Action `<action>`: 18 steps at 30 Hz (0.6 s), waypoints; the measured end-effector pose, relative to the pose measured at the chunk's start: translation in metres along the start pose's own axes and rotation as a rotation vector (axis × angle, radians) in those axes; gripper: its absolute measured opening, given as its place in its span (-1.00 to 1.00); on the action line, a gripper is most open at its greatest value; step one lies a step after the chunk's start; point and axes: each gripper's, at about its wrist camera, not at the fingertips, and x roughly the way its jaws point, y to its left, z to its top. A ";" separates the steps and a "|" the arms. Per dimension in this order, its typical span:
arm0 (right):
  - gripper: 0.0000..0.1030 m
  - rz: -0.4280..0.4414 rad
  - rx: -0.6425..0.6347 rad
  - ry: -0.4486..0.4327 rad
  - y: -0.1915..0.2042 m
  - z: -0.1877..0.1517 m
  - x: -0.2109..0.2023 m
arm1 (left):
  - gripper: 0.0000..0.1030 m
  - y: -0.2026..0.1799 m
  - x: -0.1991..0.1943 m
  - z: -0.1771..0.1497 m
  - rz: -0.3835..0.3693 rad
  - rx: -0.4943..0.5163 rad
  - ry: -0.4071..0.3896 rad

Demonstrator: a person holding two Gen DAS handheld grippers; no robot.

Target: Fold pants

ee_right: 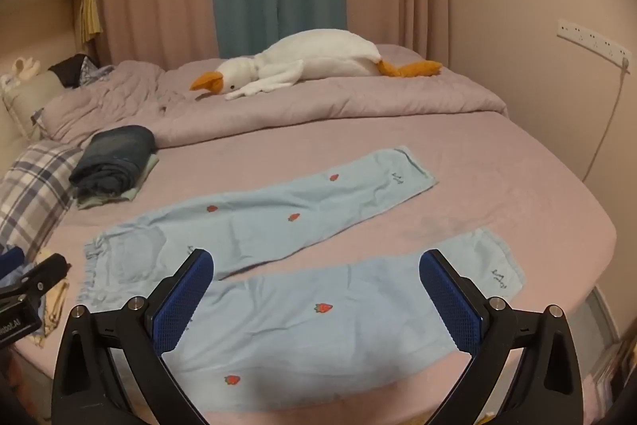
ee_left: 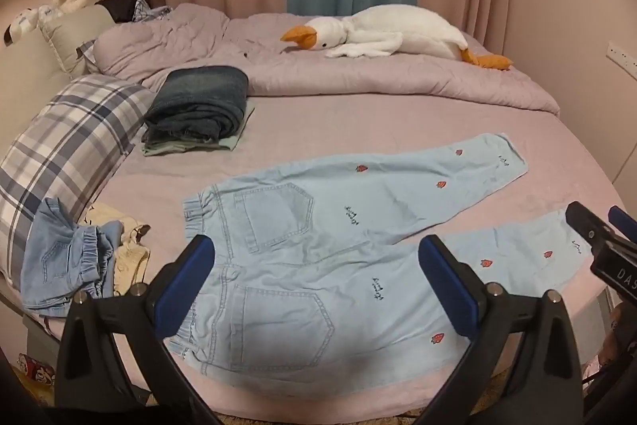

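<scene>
1. The light blue pants (ee_left: pixel 318 257) are lying flat and unfolded on the pink bed sheet (ee_left: pixel 358 130), back pockets up, waistband toward nine o'clock and both legs spreading apart toward three o'clock.
2. The left gripper (ee_left: pixel 314 285) is hovering over the seat of the pants with its blue pads spread wide, gripping nothing.
3. The right gripper (ee_right: pixel 314 301) is hanging over the near leg, jaws likewise wide apart and empty.
4. A folded dark jeans stack (ee_left: pixel 199 106) is sitting at ten o'clock from the pants, beside a plaid pillow (ee_left: pixel 67 146).
5. A white goose plush (ee_left: pixel 390 34) is lying on the rumpled quilt (ee_left: pixel 278 66) at twelve o'clock.
6. A crumpled denim garment (ee_left: pixel 67 257) is resting at nine o'clock, near the bed edge.
</scene>
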 end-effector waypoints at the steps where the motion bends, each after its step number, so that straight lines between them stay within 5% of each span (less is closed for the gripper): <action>1: 1.00 -0.005 0.002 0.001 -0.001 -0.001 0.002 | 0.99 0.001 0.001 0.000 -0.005 -0.004 0.006; 18: 1.00 -0.018 0.016 0.022 -0.007 -0.005 0.012 | 0.99 0.014 0.014 0.000 -0.040 -0.065 0.049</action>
